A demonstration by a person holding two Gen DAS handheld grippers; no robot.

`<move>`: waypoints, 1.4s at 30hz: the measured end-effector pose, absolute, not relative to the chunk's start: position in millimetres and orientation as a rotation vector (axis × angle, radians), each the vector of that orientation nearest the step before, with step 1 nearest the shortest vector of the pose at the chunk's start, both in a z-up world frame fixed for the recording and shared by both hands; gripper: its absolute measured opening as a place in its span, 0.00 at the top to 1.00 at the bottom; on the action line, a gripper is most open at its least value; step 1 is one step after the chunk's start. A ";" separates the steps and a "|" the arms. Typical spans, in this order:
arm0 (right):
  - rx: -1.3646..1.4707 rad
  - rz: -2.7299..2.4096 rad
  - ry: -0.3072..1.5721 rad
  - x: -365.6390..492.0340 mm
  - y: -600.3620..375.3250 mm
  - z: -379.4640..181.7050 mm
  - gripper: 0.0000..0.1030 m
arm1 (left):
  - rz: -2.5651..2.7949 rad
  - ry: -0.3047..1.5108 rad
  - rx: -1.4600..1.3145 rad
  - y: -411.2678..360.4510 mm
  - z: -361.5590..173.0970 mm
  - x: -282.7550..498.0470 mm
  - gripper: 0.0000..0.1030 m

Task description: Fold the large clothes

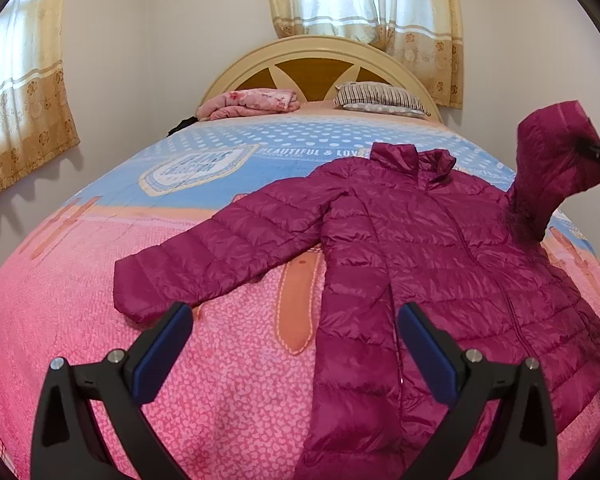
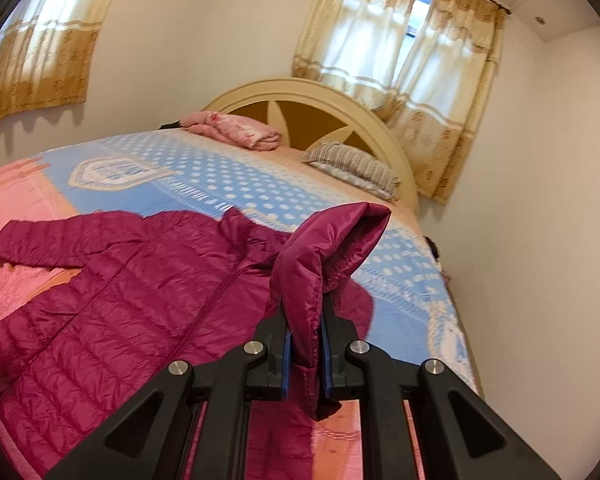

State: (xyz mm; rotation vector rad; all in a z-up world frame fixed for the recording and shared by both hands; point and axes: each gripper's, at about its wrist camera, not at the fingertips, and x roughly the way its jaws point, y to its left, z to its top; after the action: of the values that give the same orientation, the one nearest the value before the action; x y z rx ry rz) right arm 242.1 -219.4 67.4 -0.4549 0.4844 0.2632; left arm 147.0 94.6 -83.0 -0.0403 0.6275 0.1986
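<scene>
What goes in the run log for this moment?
right gripper: shut on sleeve, lifted | left gripper: open, empty | jacket: flat on bed

Magenta quilted jacket; bedspread pink below, blue with white dots above; striped pillow; pink, seemingly floral blanket; cream-gold curtains.

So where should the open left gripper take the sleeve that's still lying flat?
Probably at the cuff of the flat sleeve, coming in low from the bed's foot: that free end lies nearest the left gripper, clear of the jacket body.
</scene>
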 end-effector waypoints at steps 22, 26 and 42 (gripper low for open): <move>-0.586 0.467 0.686 250.3 -127.0 -56.9 0.89 | 0.134 0.611 -0.054 91.2 -58.3 193.3 0.00; -0.550 0.476 0.712 252.6 -127.4 -66.4 0.89 | 0.119 0.619 -0.074 86.5 -55.0 210.0 0.00; -0.438 0.623 0.757 218.8 -131.5 -68.0 0.12 | 0.085 0.596 -0.063 52.1 -37.3 245.7 0.00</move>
State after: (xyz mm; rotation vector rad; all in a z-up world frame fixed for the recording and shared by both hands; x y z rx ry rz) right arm 218.8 -131.5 -68.0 -0.4377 0.7574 0.6232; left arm 245.7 52.1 -37.3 -0.0628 0.5960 0.0849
